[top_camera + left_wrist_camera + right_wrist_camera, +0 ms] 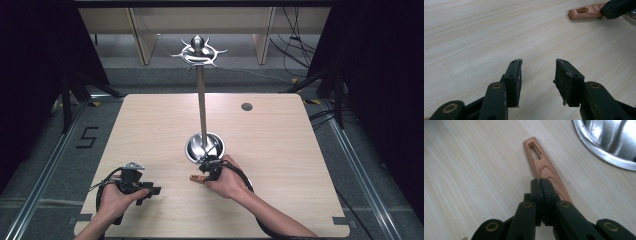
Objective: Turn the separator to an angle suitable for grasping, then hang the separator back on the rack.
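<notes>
A wooden handle (541, 160) with a slotted hole at its end lies flat on the table, beside the steel dish base (609, 142) of a tall hook stand (198, 51). My right gripper (541, 180) is over the handle's near part with its pads pressed together. I see nothing between them, and the handle runs out from under the jaws. From above, the handle (196, 177) pokes out left of my right gripper (206, 167), just in front of the base (205, 147). My left gripper (538, 62) rests at the front left (150, 191), open and empty, pointing toward the handle (584, 12).
The stand's thin pole (201, 105) rises from the dish at mid-table to a ring of curved hooks. A small dark grommet (246, 106) sits at the table's far right. Cables trail from both grippers toward the front edge.
</notes>
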Available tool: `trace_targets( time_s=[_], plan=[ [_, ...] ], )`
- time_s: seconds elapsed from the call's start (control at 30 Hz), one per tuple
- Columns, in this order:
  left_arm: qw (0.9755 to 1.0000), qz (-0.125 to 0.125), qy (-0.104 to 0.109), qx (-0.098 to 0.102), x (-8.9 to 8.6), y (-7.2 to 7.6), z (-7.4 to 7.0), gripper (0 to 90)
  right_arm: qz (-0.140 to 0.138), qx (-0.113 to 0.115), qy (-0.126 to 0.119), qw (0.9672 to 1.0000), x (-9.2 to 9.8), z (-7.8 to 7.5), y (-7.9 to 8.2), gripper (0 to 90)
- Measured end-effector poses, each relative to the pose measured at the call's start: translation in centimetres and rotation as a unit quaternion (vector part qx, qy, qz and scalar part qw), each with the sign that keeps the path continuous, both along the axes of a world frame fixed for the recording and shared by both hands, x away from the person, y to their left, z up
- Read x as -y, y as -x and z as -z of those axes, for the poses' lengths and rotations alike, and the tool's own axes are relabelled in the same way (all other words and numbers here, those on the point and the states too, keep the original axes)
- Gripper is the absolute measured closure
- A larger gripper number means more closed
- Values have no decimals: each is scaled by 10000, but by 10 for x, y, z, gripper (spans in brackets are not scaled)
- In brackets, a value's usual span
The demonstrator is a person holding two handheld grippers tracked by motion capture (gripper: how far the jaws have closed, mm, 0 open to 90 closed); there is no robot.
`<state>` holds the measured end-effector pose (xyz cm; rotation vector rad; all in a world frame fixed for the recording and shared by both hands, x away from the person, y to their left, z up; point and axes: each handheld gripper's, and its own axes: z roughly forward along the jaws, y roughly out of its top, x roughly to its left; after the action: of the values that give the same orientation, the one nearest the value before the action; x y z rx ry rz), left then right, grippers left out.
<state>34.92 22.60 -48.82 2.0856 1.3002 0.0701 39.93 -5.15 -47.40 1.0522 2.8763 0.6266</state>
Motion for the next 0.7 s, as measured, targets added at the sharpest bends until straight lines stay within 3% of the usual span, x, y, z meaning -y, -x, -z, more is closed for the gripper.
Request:
trace_targets(
  time_s=[0.17, 0.2, 0.33, 0.43, 0.5, 0.6, 0.7],
  plan=[
    [10000, -38, -70, 7, 1, 1, 0, 554, -124, 176, -79, 9997, 6, -9, 1, 805],
    [10000, -4, -15, -7, 0, 1, 1, 552, -195, 303, 10, 9993, 10, -14, 2, 744],
    [10000, -14, 7, 4, -1, 2, 0, 551, -341, 502, 142, 9981, 18, -19, 0, 683],
    [10000, -3, 12, -23, -2, 2, 0, 549, -515, 502, 299, 9970, 24, -21, -4, 604],
    [10000, -3, 9, -26, -2, 1, 0, 546, -813, 420, 494, 9946, 26, -21, -7, 544],
    [10000, -31, -4, -11, -1, 0, 0, 545, -988, 390, 612, 9925, 27, -21, -9, 517],
    [10000, -32, 6, -33, 0, 1, 0, 541, -1312, 355, 885, 9868, 28, -21, -11, 485]
  ],
)
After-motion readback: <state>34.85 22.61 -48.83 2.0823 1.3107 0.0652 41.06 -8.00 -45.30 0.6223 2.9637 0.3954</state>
